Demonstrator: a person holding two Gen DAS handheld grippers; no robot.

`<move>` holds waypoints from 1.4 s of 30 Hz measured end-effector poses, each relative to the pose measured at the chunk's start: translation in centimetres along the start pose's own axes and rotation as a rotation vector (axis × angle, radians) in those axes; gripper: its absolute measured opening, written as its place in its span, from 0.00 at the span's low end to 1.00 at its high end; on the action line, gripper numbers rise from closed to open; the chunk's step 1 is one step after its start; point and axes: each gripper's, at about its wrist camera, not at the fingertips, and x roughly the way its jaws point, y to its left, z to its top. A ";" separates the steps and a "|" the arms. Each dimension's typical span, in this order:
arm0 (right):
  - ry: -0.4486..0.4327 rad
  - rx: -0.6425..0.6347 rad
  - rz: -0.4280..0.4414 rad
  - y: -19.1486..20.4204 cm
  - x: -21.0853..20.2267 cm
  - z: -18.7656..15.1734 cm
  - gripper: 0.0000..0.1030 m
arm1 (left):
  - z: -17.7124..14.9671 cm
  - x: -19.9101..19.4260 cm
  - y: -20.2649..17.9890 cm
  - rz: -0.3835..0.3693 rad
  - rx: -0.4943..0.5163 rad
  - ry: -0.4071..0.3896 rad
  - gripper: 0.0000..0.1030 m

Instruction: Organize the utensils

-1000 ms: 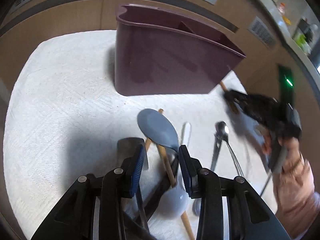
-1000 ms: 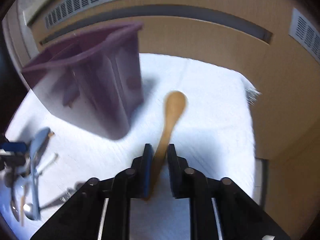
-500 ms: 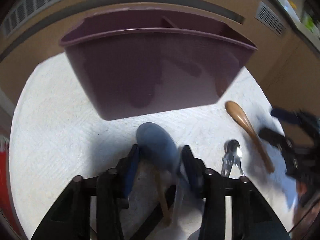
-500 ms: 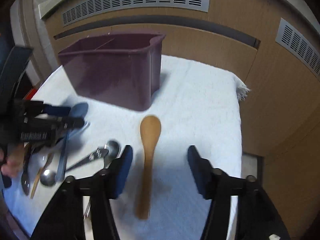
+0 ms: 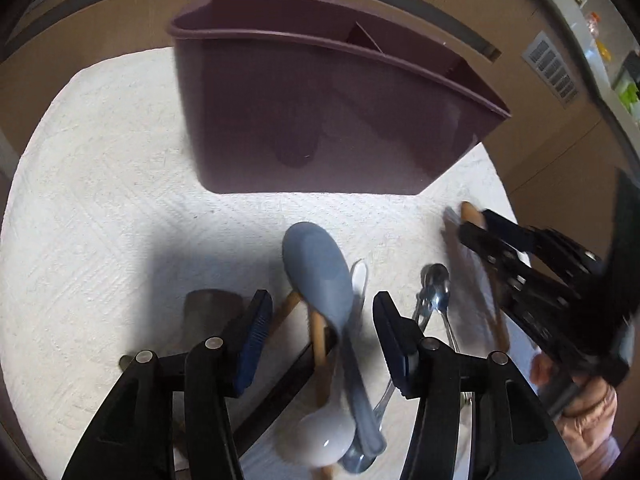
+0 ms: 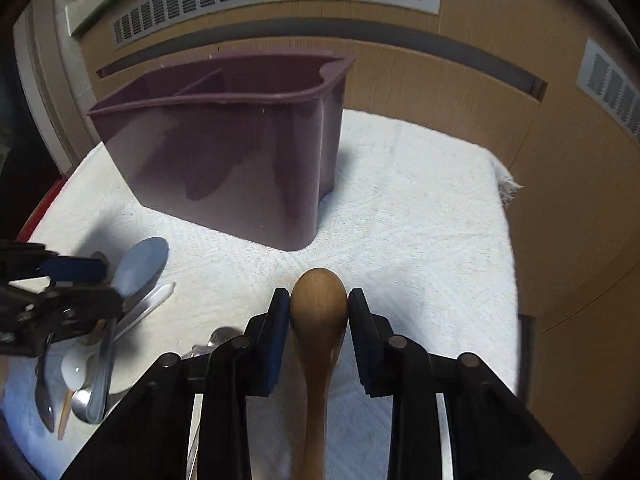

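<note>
Right wrist view: the purple caddy (image 6: 240, 152) stands on the white towel (image 6: 420, 208), its 2 visible compartments showing nothing inside; no writing is readable. The right gripper (image 6: 319, 312) has just been closing, pads against the wooden spoon (image 6: 319, 320) bowl. The left gripper (image 5: 322, 320), just opening, straddles the blue-grey spoon (image 5: 318, 272) without touching.

Maroon caddy (image 5: 320, 120), grey-blue spoon (image 5: 316, 272)
</note>
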 end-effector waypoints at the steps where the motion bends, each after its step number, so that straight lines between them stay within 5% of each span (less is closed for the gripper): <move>1: -0.012 0.001 -0.011 0.0 -0.6 -0.1 0.26 | 0.2 0.3 -0.1 0.018 -0.005 0.007 0.52; 3: -0.043 0.013 -0.029 0.0 -2.3 -0.6 0.26 | 0.1 0.2 -0.5 0.067 0.027 -0.023 0.51; 5: -0.074 0.036 -0.027 -0.1 -3.8 -0.8 0.26 | 0.0 0.6 -1.4 0.147 0.094 -0.071 0.36; 6: -0.093 0.046 -0.023 -0.2 -4.4 -0.8 0.26 | -0.3 0.6 -1.5 0.162 0.113 -0.093 0.36; 16: -0.243 0.054 0.021 1.6 -10.6 -1.3 0.26 | -5.8 -6.8 1.2 -0.011 0.124 -0.341 0.36; 21: -0.285 0.042 0.047 2.9 -12.0 -1.6 0.26 | -7.5 -11.8 1.0 -0.006 0.173 -0.521 0.35; 26: -0.370 0.028 0.049 4.0 -14.7 -0.3 0.26 | -6.2 -17.0 -0.4 -0.051 0.218 -0.671 0.34; 31: -0.547 -0.003 0.023 4.1 -19.4 4.7 0.26 | -1.4 -23.1 -1.6 -0.084 0.268 -0.815 0.34; 34: -0.611 -0.003 0.022 3.8 -20.3 8.6 0.26 | 1.3 -24.9 -2.1 -0.010 0.293 -0.905 0.34; 42: -0.564 0.071 0.040 2.4 -13.8 13.6 0.26 | 6.4 -20.7 -1.0 0.116 0.282 -0.884 0.35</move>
